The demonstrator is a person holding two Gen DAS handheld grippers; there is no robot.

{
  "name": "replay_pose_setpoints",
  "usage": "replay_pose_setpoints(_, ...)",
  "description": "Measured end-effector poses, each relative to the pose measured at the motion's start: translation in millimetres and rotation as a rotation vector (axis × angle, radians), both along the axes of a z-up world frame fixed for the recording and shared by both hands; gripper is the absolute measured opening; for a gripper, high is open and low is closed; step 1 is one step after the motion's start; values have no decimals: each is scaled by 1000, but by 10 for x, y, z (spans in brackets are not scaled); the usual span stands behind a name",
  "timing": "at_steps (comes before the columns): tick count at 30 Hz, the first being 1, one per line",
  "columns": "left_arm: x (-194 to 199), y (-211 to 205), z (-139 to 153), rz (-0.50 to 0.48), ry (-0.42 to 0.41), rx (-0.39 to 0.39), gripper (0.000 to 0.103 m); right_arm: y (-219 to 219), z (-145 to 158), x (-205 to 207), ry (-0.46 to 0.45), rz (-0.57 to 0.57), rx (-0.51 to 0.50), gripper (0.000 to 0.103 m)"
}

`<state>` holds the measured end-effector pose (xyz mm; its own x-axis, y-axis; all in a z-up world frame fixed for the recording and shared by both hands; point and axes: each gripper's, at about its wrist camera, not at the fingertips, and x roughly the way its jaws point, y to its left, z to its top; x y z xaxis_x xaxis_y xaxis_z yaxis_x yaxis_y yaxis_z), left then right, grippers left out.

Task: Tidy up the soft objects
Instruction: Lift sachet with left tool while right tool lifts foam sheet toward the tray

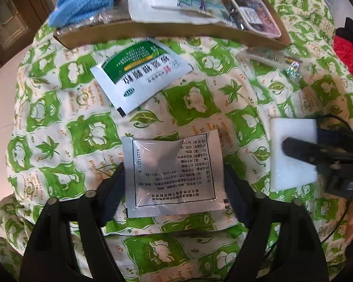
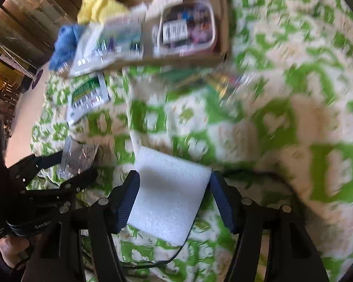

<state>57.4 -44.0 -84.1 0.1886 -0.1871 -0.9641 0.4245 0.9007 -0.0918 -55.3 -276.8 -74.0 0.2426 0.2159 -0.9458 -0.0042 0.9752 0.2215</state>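
One green-and-white printed cloth covers the surface beneath a cardboard tray.

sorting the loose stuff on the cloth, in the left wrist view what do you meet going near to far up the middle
silver sachet between the left gripper fingers → green and white sachet → cardboard box of soft items

Both grippers point steeply down: left gripper spread wide, right gripper parted too, its pads clear.
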Motion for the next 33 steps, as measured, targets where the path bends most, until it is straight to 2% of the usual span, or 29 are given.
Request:
replay_pose_setpoints(3, -11, -48, -44, -16, 3, 22, 85, 4, -116, 35, 22, -14, 2, 64)
replay_pose_setpoints(8, -11, -105, -72, -32, 4, 43, 87, -195, 21, 28, 12, -52, 44, 65)
replay_pose_setpoints(11, -3, -90, -37, -19, -6, 19, 87, -303, 124, 11, -8, -87, 70, 73)
replay_pose_setpoints(16, -19, -55, 28, 7, -13, -20, 87, -384, 227, -41, -11, -107, 76, 73)
replay_pose_setpoints(18, -23, -17, 48, 8, -9, -24, 87, -360, 268, -91, -19, -109, 82, 73)
replay_pose_setpoints(20, -11, -10, 9, 9, 4, -15, 87, -161, 214, -115, -23, -102, 85, 73)
replay_pose_setpoints(23, -9, -36, -58, -5, 6, 16, 87, 50, 117, -55, 24, -81, 71, 73)
replay_pose_setpoints(25, -6, -25, -58, -7, 5, 20, 86, 260, 27, -7, 63, -52, 24, 73)
replay_pose_setpoints(27, 15, 14, -68, 6, 16, -1, 85, 339, -35, 32, 66, -40, -14, 73)
replay_pose_setpoints(33, 57, 185, -9, 49, 27, -86, 82, 369, -30, -5, 24, -2, -22, 68)
